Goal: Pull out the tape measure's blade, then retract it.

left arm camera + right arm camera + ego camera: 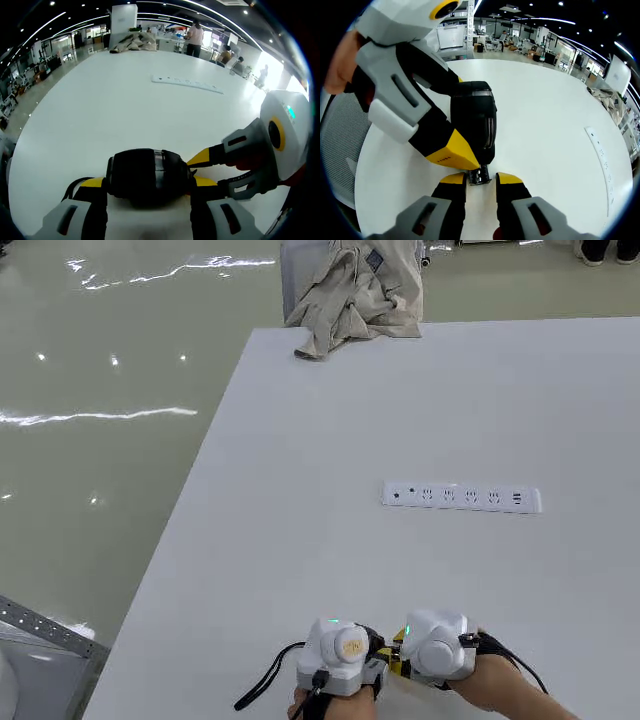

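A black tape measure [150, 170] rests on the white table [350, 440] close to its near edge. My left gripper [147, 192] is shut on its case, one yellow-tipped finger on each side. In the right gripper view the case [477, 115] lies just ahead, with the left gripper [465, 137] reaching in from the left. The blade's small metal hook [479, 176] sits between the fingers of my right gripper [480, 182], which stands shut on it. Almost no blade is out. In the head view, the left gripper [372, 660] and right gripper [402, 650] meet tip to tip.
A white power strip [462, 497] lies flat mid-table, beyond the grippers. A beige garment [350, 290] is heaped at the far edge. The table's left edge drops to a shiny floor. A black strap [262, 680] trails left of the left gripper. People [195, 37] stand far off.
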Demonstrator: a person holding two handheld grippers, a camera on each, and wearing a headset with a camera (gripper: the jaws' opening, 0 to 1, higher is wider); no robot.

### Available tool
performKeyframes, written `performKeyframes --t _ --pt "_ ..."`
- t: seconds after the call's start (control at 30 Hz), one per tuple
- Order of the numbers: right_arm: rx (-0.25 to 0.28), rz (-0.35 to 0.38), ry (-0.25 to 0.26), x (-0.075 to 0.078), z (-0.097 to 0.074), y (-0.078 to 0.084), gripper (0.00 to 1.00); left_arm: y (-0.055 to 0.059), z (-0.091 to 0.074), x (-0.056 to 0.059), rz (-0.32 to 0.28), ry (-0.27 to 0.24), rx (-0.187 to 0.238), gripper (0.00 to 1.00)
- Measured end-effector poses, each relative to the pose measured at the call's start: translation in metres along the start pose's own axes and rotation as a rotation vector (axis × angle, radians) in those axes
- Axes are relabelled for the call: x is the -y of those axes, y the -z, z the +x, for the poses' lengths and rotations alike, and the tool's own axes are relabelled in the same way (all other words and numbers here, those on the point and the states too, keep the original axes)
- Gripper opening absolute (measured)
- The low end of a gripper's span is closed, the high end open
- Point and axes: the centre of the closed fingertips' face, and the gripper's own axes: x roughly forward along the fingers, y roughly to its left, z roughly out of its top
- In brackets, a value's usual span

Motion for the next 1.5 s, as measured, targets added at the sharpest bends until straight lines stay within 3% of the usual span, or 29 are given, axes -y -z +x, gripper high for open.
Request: performKeyframes --t 0.3,0.47,0.77,1.03,1.5 --pt "0.010 0.082 0.048 0.001 -0.005 0.003 0.28 0.000 -0.005 0.001 0.007 0.025 0.014 0.69" --pt "0.035 0.166 0.079 -0.002 -0.010 0.004 0.32 -0.002 -0.008 -0.001 0.011 0.036 0.024 0.72" --pt "0.079 0.225 0.141 -0.002 -0.026 -0.006 0.35 0.001 -0.016 -0.004 0.032 0.061 0.023 0.75" --pt "0.088 0.293 0.184 -0.003 -0.042 -0.006 0.38 -0.004 -0.026 -0.004 0.047 0.089 0.059 0.76" --pt "0.107 0.370 0.242 -0.015 -0.059 -0.010 0.40 0.004 -0.041 -0.009 0.063 0.113 0.082 0.78"
